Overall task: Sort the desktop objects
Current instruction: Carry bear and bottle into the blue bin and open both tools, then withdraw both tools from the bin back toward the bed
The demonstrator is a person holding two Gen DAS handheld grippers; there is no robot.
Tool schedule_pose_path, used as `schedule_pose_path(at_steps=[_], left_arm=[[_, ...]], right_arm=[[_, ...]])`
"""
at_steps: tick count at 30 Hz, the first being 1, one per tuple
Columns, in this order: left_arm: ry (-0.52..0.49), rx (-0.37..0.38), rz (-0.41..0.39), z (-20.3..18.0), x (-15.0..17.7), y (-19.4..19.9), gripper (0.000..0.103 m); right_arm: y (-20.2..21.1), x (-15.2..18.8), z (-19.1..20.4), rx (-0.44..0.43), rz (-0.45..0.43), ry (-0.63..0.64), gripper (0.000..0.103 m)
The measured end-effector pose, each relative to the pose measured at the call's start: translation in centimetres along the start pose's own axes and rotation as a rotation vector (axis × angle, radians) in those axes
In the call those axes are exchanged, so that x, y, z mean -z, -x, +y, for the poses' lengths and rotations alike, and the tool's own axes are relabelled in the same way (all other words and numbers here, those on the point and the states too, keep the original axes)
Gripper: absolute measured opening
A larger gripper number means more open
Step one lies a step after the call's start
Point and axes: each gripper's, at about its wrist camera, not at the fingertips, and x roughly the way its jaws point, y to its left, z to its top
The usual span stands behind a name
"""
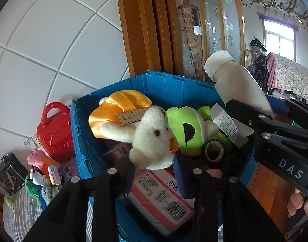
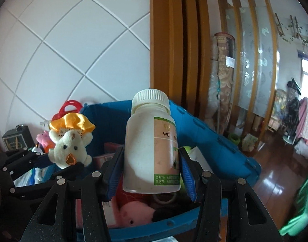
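Note:
My left gripper [image 1: 154, 171] is shut on a white plush duck [image 1: 149, 139] with an orange satin hat, held above the blue crate [image 1: 170, 82]. The same plush duck [image 2: 68, 149] shows at the left of the right wrist view, in the left gripper [image 2: 57, 164]. My right gripper [image 2: 150, 175] is shut on an upright white pill bottle [image 2: 145, 147] with a ribbed cap, its blue pads pressing both sides, over the blue crate [image 2: 214, 139]. From the left wrist view the white pill bottle [image 1: 234, 82] hangs at the upper right in the right gripper [image 1: 252, 117].
Inside the crate lie a green plush toy [image 1: 186, 131], a tape roll [image 1: 213, 150], a pink-edged packet [image 1: 162, 197] and a pink plush [image 2: 133, 213]. Left of the crate stand a red toy case [image 1: 55, 133], small figures [image 1: 42, 171] and a dark box [image 1: 9, 174]. White tiled wall and wooden door frame behind.

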Motion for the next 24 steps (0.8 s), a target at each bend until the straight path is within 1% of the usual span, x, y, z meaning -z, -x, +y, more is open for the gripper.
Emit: schedule_pose_path(at_steps=[3,8,10,11,12,13,14,15,16,17,19,20,22,23,24], left_arm=[[-0.006,0.001,0.015,-0.4,-0.2,-0.7,0.034],[-0.003,-0.005,0.033,-0.4,-0.4,-1.5,0.034],[-0.004,-0.004,0.035,-0.3,-0.2,-1.6,0.038],[-0.008,-0.005,0.039,-0.2,-0.1,-1.6,0.043],[-0.013,-0.007,0.038,-0.2,0.0,-1.6,0.054],[-0.016,-0.016,0.032,-0.2,0.1,-1.5,0.062],[-0.016,-0.032,0.020,-0.1,0.2,-1.2,0.077],[-0.014,-0.042,0.005,0.0,0.4,-1.0,0.082],[-0.012,-0.040,-0.004,0.2,0.4,-0.6,0.082],[-0.012,-0.038,-0.008,0.4,0.5,-0.3,0.082],[-0.001,-0.042,-0.019,1.0,0.5,0.2,0.082],[0.006,-0.043,-0.026,1.4,0.6,0.5,0.083],[0.025,-0.044,-0.042,2.2,0.7,1.3,0.087],[0.036,-0.046,-0.053,2.6,0.8,1.7,0.092],[0.046,-0.050,-0.065,3.1,0.9,2.3,0.093]], right_arm=[[-1.4,0.1,-1.3,0.002,0.019,-0.005,0.052],[-3.0,0.5,-1.9,0.004,0.043,-0.005,0.052],[-3.6,0.6,-2.3,0.020,0.050,-0.002,0.052],[-3.7,0.6,-2.4,0.025,0.052,-0.005,0.052],[-3.8,0.7,-2.5,0.032,0.051,-0.011,0.052],[-3.8,0.7,-2.7,0.037,0.050,-0.017,0.055],[-3.8,0.7,-2.8,0.041,0.048,-0.018,0.066],[-3.7,0.6,-2.8,0.041,0.042,-0.018,0.074],[-3.3,0.5,-2.7,0.042,0.031,-0.018,0.090],[-3.0,0.4,-2.6,0.049,0.017,-0.015,0.096],[-2.3,0.0,-2.3,0.055,-0.003,-0.007,0.098],[-1.9,-0.1,-2.1,0.051,-0.014,-0.009,0.103],[-1.0,-0.4,-1.8,0.047,-0.040,-0.017,0.103],[-0.5,-0.6,-1.4,0.049,-0.050,-0.018,0.103],[0.0,-0.8,-1.1,0.050,-0.063,-0.020,0.103]])
